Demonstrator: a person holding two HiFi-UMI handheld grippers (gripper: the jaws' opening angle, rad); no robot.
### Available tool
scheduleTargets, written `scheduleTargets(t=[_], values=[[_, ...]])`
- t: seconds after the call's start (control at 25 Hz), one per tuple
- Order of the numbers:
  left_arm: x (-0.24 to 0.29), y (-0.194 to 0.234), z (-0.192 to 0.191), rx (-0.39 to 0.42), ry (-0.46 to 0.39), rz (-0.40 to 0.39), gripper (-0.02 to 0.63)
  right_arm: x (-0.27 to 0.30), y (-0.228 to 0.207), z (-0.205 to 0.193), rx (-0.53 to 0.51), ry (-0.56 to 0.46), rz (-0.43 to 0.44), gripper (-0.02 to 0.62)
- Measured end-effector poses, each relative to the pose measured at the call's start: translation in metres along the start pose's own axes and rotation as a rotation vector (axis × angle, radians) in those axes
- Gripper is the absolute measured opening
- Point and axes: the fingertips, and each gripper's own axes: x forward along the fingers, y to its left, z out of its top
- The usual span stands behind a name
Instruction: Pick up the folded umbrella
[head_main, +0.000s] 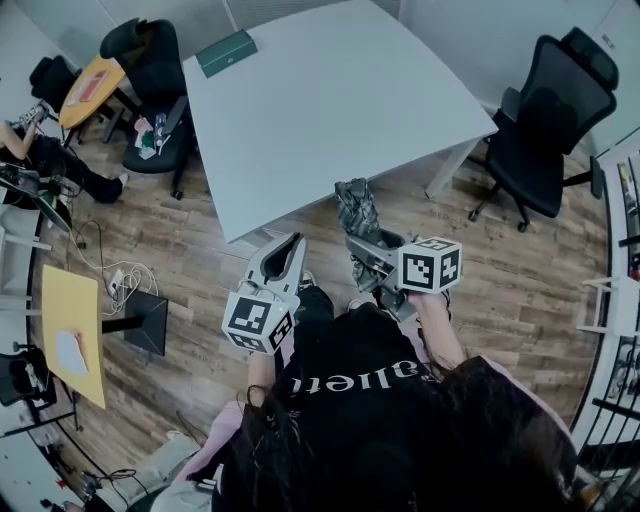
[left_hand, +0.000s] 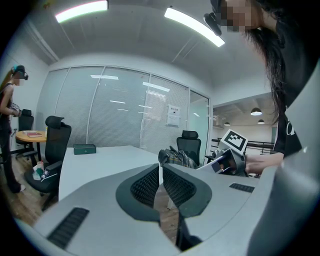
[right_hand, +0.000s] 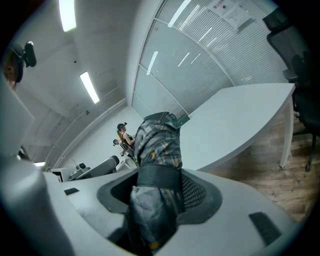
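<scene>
The folded umbrella (head_main: 357, 212), grey plaid with a dark strap round it, sticks out forward from my right gripper (head_main: 362, 245) over the wooden floor, just short of the white table's (head_main: 330, 100) near edge. In the right gripper view the umbrella (right_hand: 157, 145) fills the gap between the pads and my right gripper (right_hand: 157, 192) is shut on it. My left gripper (head_main: 285, 255) hangs beside it on the left, apart from the umbrella. Its pads (left_hand: 147, 185) stand together with nothing between them. The left gripper view shows the umbrella (left_hand: 175, 157) and right gripper (left_hand: 227, 160) off to the right.
A green box (head_main: 226, 53) lies on the table's far left corner. Black office chairs stand at the right (head_main: 548, 120) and far left (head_main: 150, 70). A yellow side table (head_main: 73, 330) and cables sit on the floor at the left, with a person (head_main: 40, 150) beyond.
</scene>
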Motion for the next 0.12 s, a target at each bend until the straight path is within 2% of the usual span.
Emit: scheduleTargets(t=[0.12], values=[[0.0007, -0.0032, 0.0014, 0.003, 0.003, 0.0, 0.026, -0.0022, -0.0001, 0.0006, -0.003, 0.002, 0.002, 0.232]])
